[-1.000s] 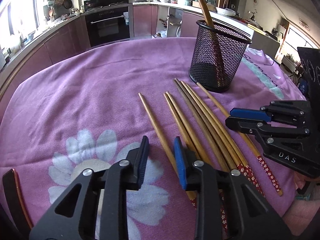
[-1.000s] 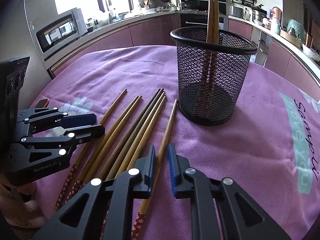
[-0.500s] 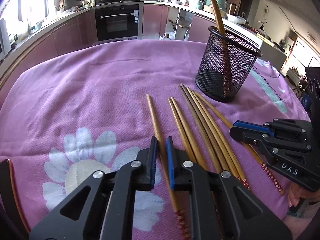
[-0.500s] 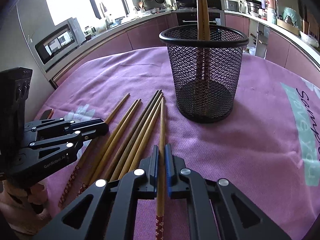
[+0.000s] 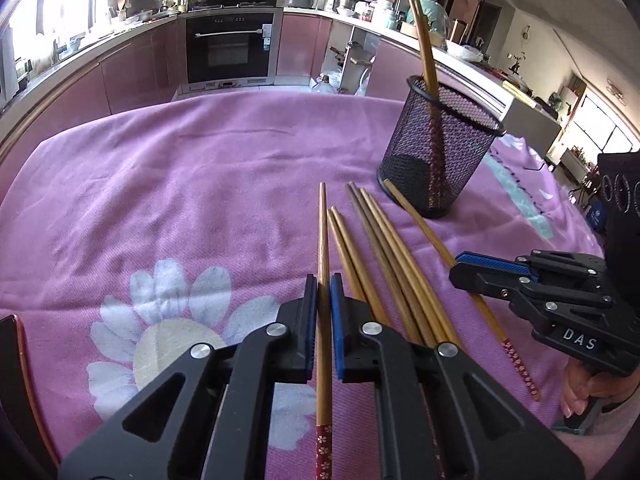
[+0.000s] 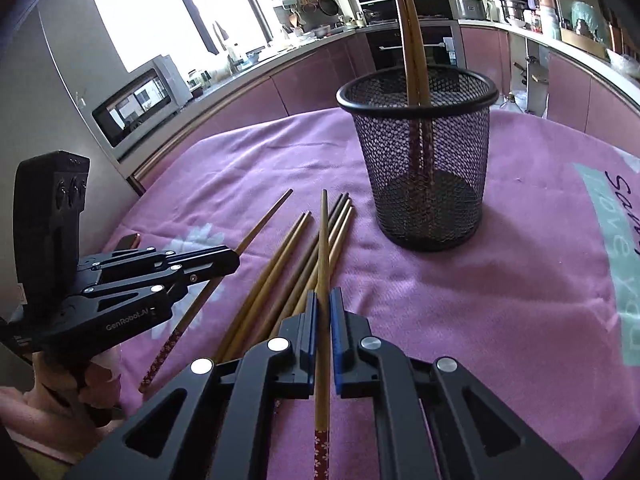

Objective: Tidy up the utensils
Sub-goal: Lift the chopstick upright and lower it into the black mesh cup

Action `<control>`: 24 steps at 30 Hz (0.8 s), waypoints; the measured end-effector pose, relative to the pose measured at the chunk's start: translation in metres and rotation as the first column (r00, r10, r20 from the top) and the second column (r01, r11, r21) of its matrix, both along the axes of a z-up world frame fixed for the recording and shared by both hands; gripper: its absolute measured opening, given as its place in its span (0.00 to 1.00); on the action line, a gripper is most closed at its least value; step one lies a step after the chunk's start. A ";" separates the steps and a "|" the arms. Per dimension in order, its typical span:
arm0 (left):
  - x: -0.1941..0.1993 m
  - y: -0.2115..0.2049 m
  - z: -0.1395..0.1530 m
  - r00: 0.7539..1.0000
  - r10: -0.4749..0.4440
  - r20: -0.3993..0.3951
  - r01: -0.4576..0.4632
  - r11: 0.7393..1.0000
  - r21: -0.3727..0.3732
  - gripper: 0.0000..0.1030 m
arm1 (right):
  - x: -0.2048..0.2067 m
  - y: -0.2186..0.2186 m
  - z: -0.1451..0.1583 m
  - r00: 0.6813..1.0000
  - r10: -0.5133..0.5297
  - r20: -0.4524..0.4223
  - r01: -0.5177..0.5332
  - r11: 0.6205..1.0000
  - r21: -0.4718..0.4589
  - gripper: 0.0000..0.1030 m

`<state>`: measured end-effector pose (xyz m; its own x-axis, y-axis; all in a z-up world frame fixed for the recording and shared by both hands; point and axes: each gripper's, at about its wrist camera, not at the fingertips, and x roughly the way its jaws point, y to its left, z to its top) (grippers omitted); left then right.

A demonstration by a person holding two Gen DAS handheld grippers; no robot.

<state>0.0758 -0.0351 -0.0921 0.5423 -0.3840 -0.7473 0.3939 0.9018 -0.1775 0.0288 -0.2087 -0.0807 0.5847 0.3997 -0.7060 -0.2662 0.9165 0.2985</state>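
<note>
A: Item one, far left: left gripper [image 5: 324, 292], clamping one leftmost chopstick [image 5: 322, 240] along its length, tip pointing forward

B: Item two: loose chopsticks [image 5: 376, 248], lying bunched on the purple tablecloth [image 5: 180, 184], just right of it

A: Item three: right gripper [image 6: 323, 308], pinching its own right-hand chopstick [image 6: 322, 248]; the shaft is crossing over the bundle, apparently lifting clear

B: Item four, far right: mesh holder [image 6: 420, 168], standing upright, two chopsticks [image 6: 410, 36] leaning inside

A: Step in hand, judging: both picks are being secured

B: Next move, judging: tilting each stick upright, patterned end down, and clearing the rim before loosening
</note>
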 end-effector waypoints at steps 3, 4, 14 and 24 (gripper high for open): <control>-0.002 0.001 0.005 1.000 -0.005 0.009 0.005 1.000 -0.012 0.07 | -0.002 0.000 0.004 1.000 0.007 0.010 -0.007 1.000 0.012 0.05; -0.003 0.001 0.007 1.000 -0.008 0.011 0.008 1.000 -0.018 0.07 | -0.003 0.000 0.005 1.000 0.009 0.015 -0.009 1.000 0.012 0.05; -0.012 0.001 0.026 0.998 -0.027 0.054 0.030 0.998 -0.051 0.07 | -0.007 -0.006 0.018 0.998 0.001 0.057 -0.003 0.999 0.046 0.05; -0.019 0.008 0.058 0.992 -0.068 0.102 0.082 0.987 -0.139 0.07 | -0.012 -0.020 0.040 0.992 -0.024 0.123 0.013 0.996 0.091 0.05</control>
<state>0.0570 -0.0267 -0.0337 0.5750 -0.5256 -0.6270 0.4812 0.8371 -0.2603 0.0173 -0.2286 -0.0409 0.6732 0.4463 -0.5895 -0.2891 0.8927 0.3457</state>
